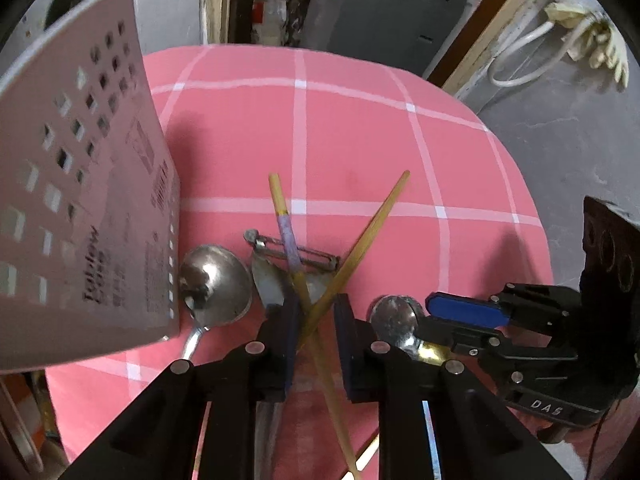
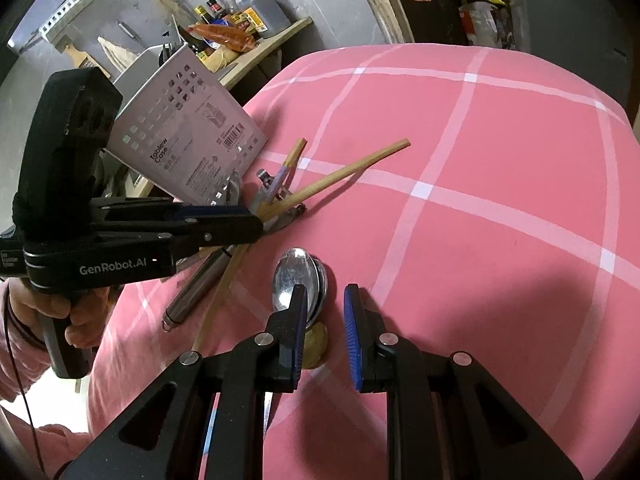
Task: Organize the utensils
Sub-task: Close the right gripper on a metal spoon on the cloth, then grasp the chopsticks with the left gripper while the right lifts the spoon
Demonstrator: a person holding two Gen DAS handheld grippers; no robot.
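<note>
Two wooden chopsticks [image 1: 362, 240] cross each other on the pink checked tablecloth [image 1: 360, 140], lying over a metal peeler [image 1: 296, 258]. My left gripper [image 1: 316, 320] is open with its jaws on either side of the crossing chopsticks, low over them. A large steel spoon [image 1: 216, 280] lies to its left beside the grey perforated utensil box [image 1: 80, 200]. A smaller spoon [image 2: 294, 276] lies in front of my right gripper [image 2: 326, 320], which is open, its left finger over the spoon's neck. The chopsticks [image 2: 344, 174] and box [image 2: 192, 144] also show in the right wrist view.
The table edge curves round at the back and right [image 1: 520, 184]. A shelf with bottles and packets [image 2: 240, 20] stands behind the box. The right gripper's body [image 1: 560, 340] is close to the left gripper's right side. A person's hand [image 2: 60, 312] holds the left gripper.
</note>
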